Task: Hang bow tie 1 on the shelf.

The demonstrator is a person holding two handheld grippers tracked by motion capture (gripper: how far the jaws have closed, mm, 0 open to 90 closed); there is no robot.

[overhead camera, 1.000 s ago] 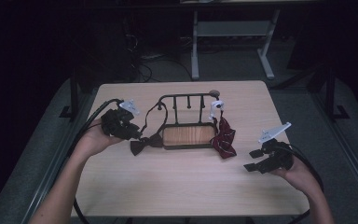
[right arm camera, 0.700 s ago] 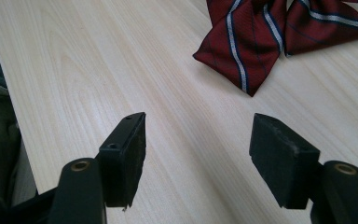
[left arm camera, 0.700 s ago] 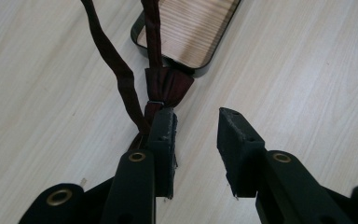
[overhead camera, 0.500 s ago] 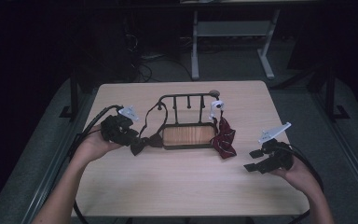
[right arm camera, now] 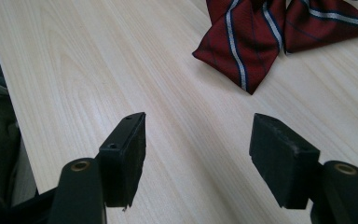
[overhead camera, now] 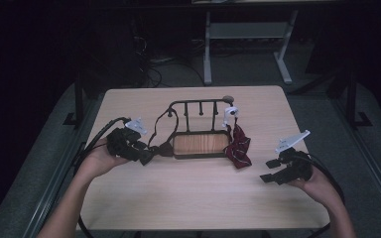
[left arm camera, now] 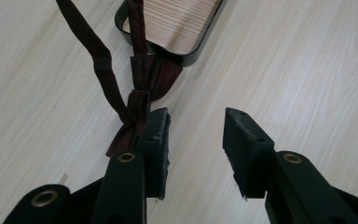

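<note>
The step in hand looks like a release: the left gripper (left arm camera: 193, 128) has just been opening its jaws, and nothing sits between them now — the dark bow tie (left arm camera: 142, 100) lies on the table (overhead camera: 193, 193) just outside the left-hand jaw in the left gripper view, touching or nearly touching that pad's outer face. Its strap (left arm camera: 91, 44) runs up toward the small rack (overhead camera: 201, 144), whose wooden-floored tray corner is just beyond the bow. In the high view the dark bow tie sits at the rack's left end with its strap looped up to the rail, so hanging it seems done or nearly so. The right gripper (right arm camera: 198, 144) waits with jaws wide apart and empty over bare wood, the striped red bow tie (right arm camera: 261, 32) ahead of it, draped at the rack's right end. Next, I judge, the left gripper should back straight away from the bow so the pad does not drag the cloth. Room is generous toward the person — the near half of the table is bare; the rack and straps crowd only the far side
</note>
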